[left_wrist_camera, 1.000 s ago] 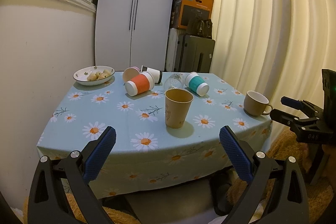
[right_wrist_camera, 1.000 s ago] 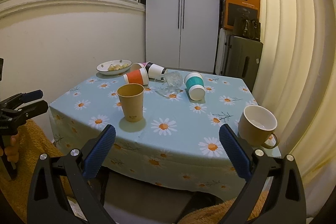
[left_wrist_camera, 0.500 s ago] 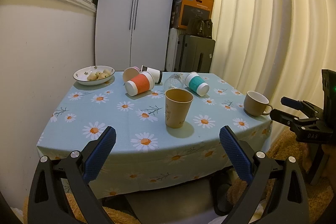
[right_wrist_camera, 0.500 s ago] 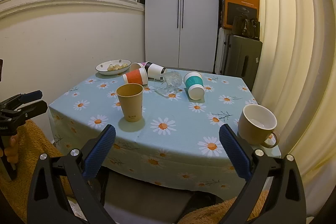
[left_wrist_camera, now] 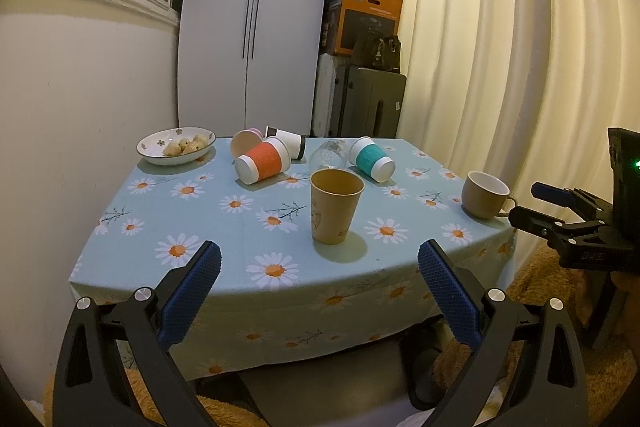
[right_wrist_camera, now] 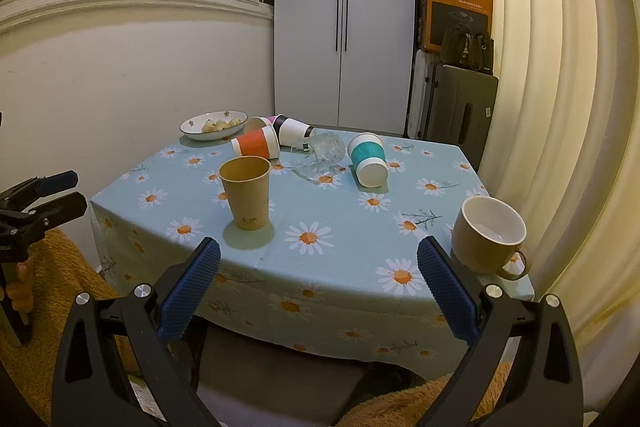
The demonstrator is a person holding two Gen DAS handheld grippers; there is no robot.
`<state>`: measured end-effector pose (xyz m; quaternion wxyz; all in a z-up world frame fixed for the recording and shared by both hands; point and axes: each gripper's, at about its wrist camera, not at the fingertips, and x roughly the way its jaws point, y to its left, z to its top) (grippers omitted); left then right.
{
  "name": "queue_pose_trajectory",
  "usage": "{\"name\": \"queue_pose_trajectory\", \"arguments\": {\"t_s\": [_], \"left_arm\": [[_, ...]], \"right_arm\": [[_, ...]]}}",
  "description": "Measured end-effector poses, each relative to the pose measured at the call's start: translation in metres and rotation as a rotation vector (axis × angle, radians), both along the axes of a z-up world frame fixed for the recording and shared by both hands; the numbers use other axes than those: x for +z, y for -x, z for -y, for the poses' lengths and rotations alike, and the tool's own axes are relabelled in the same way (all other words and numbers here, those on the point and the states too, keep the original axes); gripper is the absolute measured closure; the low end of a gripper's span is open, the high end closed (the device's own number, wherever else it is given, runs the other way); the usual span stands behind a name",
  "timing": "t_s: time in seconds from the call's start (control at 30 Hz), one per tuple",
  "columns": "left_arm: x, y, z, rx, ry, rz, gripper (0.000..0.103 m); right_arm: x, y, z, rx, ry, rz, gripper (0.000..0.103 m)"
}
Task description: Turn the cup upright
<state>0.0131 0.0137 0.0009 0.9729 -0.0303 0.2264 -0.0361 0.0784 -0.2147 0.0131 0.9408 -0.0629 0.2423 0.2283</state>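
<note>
On the daisy tablecloth table (left_wrist_camera: 224,227) several cups lie on their sides at the far end: an orange-sleeved cup (left_wrist_camera: 262,165) (right_wrist_camera: 256,143), a black-and-white cup (left_wrist_camera: 289,146) (right_wrist_camera: 294,132), a pink cup (left_wrist_camera: 245,142), a clear glass (left_wrist_camera: 329,154) (right_wrist_camera: 322,155) and a teal-sleeved cup (left_wrist_camera: 372,164) (right_wrist_camera: 367,163). A brown paper cup (left_wrist_camera: 335,211) (right_wrist_camera: 246,195) and a tan mug (left_wrist_camera: 485,194) (right_wrist_camera: 490,234) stand upright. My left gripper (left_wrist_camera: 319,281) and my right gripper (right_wrist_camera: 319,281) are both open and empty, held back before the table's near edge.
A white bowl of food (left_wrist_camera: 176,146) sits at the far left corner. A wall runs along the left; curtains (left_wrist_camera: 500,47) hang on the right. A wardrobe (left_wrist_camera: 252,19), suitcase (left_wrist_camera: 372,103) and boxes stand behind. A tan fuzzy seat (right_wrist_camera: 64,287) lies below.
</note>
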Motion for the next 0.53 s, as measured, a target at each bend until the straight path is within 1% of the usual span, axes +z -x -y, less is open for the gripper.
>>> {"name": "queue_pose_trajectory", "arguments": {"t_s": [0.13,0.53], "left_arm": [[0.0001,0.0011,0.0002,-0.008,-0.001,0.008,0.007],[0.0002,-0.0012,-0.0067,0.001,0.002,-0.002,0.007]], "right_arm": [[0.0001,-0.0001,0.0000,-0.001,-0.002,0.000,0.005],[0.0003,0.0016,-0.0018,-0.006,0.011,-0.001,0.005]]}}
